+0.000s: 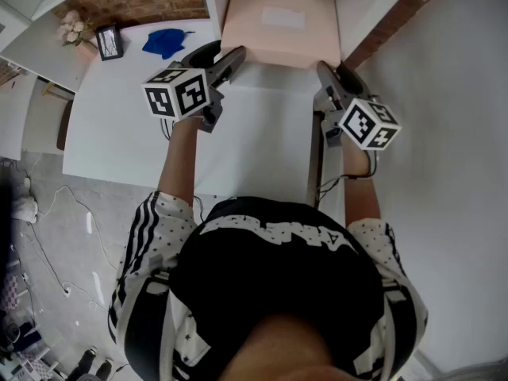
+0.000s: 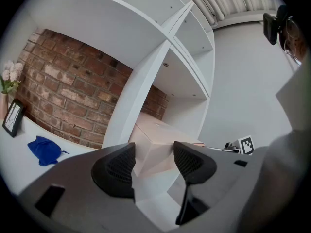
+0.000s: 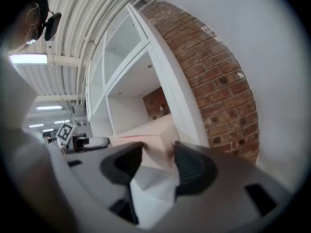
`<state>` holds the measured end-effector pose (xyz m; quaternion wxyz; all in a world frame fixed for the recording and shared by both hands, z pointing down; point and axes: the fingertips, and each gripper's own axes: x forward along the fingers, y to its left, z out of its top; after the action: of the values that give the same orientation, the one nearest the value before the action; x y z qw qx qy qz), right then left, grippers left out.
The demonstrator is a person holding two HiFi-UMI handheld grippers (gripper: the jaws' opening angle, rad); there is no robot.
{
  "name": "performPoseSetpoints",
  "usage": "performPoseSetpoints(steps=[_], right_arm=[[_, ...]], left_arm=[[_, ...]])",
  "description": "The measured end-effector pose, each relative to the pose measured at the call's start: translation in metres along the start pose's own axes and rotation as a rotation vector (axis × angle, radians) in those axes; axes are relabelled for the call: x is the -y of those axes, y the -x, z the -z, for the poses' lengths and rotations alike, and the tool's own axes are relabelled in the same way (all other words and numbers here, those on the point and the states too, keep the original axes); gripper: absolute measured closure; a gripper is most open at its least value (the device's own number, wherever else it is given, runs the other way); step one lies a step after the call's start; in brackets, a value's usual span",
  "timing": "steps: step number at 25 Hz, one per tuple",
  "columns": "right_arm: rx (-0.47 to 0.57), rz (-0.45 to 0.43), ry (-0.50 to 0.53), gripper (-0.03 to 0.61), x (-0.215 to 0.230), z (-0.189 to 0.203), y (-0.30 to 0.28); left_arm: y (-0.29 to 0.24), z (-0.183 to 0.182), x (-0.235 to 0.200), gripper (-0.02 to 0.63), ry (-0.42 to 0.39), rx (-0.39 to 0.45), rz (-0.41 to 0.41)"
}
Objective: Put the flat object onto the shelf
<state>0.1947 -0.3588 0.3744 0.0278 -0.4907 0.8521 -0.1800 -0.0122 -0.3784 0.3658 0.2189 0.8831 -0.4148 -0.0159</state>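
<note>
A flat pale pink box lies on the white shelf board, inside a compartment. My left gripper is at the box's front left corner with its jaws apart. In the left gripper view the box lies just beyond the two pads, wider than the gap. My right gripper is at the front right corner. There the box corner sits in the gap of the parted right gripper; I cannot tell if the pads touch it.
A white upright divider runs along the right of the board, and another divider stands left of the box. A blue cloth, a small picture frame and flowers lie on the left, before a brick wall.
</note>
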Motion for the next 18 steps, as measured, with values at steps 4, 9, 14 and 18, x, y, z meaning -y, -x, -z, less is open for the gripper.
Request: performPoseSetpoints(steps=[4, 9, 14, 18], right_arm=[[0.001, 0.004, 0.0, 0.357, 0.001, -0.001, -0.002], [0.0, 0.009, 0.001, 0.357, 0.003, -0.002, -0.005], [0.006, 0.014, -0.001, 0.357, 0.005, -0.002, -0.009], [0.004, 0.017, -0.006, 0.357, 0.007, -0.001, -0.012]], left_arm=[[-0.002, -0.002, 0.0, 0.359, -0.005, 0.001, -0.005], [-0.005, -0.002, -0.003, 0.36, -0.006, 0.001, -0.011], [-0.008, -0.003, -0.005, 0.36, -0.008, 0.001, -0.019], [-0.011, -0.004, -0.006, 0.36, -0.014, 0.003, -0.019]])
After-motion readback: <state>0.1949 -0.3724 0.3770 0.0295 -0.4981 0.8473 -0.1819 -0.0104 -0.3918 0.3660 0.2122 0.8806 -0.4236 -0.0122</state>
